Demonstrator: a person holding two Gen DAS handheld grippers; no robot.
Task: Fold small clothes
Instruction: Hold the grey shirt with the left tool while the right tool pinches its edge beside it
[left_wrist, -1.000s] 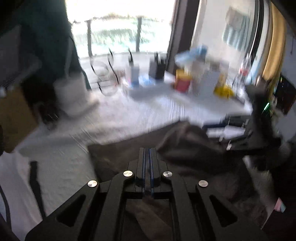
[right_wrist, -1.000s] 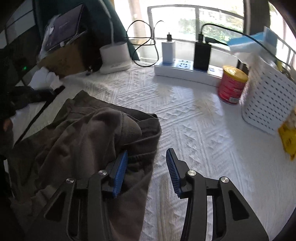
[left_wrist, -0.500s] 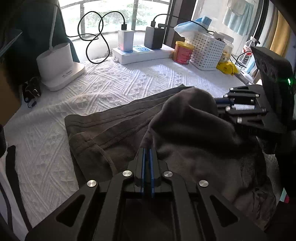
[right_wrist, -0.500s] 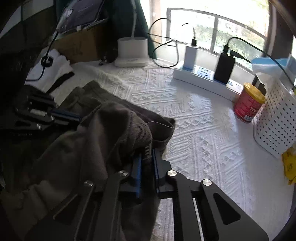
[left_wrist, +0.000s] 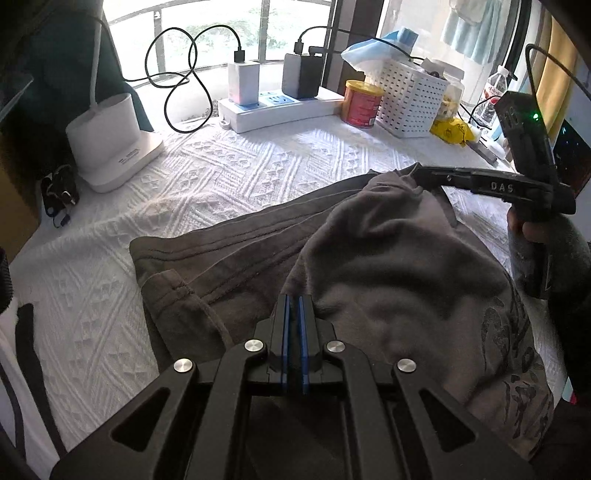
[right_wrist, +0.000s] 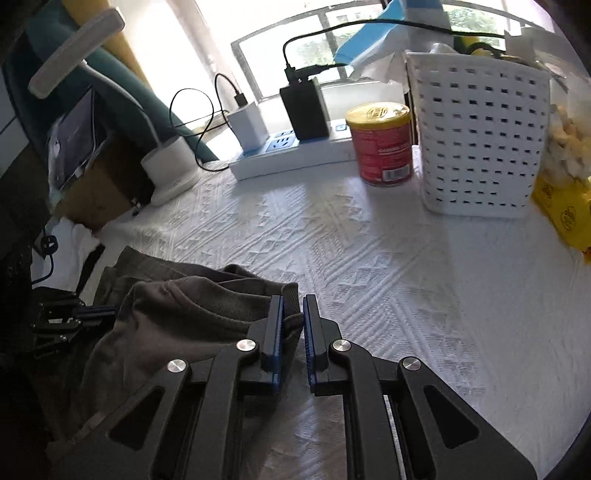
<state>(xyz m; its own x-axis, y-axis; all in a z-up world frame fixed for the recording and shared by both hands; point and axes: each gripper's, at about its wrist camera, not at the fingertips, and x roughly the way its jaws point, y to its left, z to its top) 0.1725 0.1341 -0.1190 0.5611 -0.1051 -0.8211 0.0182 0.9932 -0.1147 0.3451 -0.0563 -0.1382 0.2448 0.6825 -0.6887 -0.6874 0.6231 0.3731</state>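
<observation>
The soft grey-brown fabric garment (left_wrist: 388, 266), humped mid-fold near the white slotted basket (right_wrist: 480, 147), is pinched by both left gripper (left_wrist: 293, 306) and right gripper (right_wrist: 293, 314); flattening remains.

brown-grey garment (left_wrist: 388, 266), white textured cloth (left_wrist: 229, 184), red can w/ yellow lid (right_wrist: 382, 144)

The garment (left_wrist: 388, 258) lies on the surface (left_wrist: 229, 177), nearest the cameras. Behind it, along the window, stand a lamp base (left_wrist: 110, 144) at left, then a power strip (left_wrist: 280, 107) carrying chargers, a can (left_wrist: 360, 103), and a basket (left_wrist: 413, 96) at right.
</observation>
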